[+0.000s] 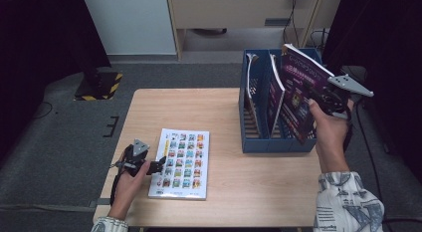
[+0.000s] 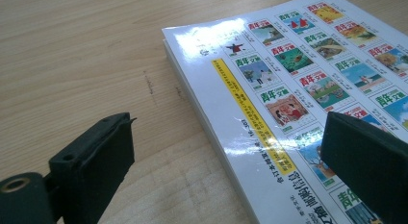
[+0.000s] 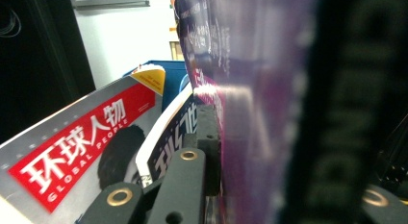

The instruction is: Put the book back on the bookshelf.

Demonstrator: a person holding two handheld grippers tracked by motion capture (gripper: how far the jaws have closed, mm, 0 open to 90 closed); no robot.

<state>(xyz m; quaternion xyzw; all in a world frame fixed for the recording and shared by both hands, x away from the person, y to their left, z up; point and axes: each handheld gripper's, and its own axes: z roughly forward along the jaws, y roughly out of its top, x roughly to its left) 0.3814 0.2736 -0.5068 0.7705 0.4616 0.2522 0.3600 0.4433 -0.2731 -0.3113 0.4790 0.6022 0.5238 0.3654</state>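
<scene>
A white magazine (image 1: pixel 181 163) with a grid of small colourful pictures lies flat on the wooden table (image 1: pixel 169 110). My left gripper (image 1: pixel 158 166) rests at its left edge, open, one jaw over the cover (image 2: pixel 298 104) and the other over bare wood. A blue file holder (image 1: pixel 256 137) stands at the table's right with two magazines (image 1: pixel 274 95) upright in it. My right gripper (image 1: pixel 314 95) is shut on a purple magazine (image 1: pixel 298 87), held tilted over the holder's right compartment. In the right gripper view the purple magazine (image 3: pixel 240 104) is pinched between the jaws.
A magazine with a red "Global People" banner (image 3: pixel 72 156) leans in the holder beside another one. Behind the table are a white cabinet (image 1: pixel 132 23), a wooden desk (image 1: pixel 239 13) and a yellow-black striped base (image 1: pixel 99 85) on the grey carpet.
</scene>
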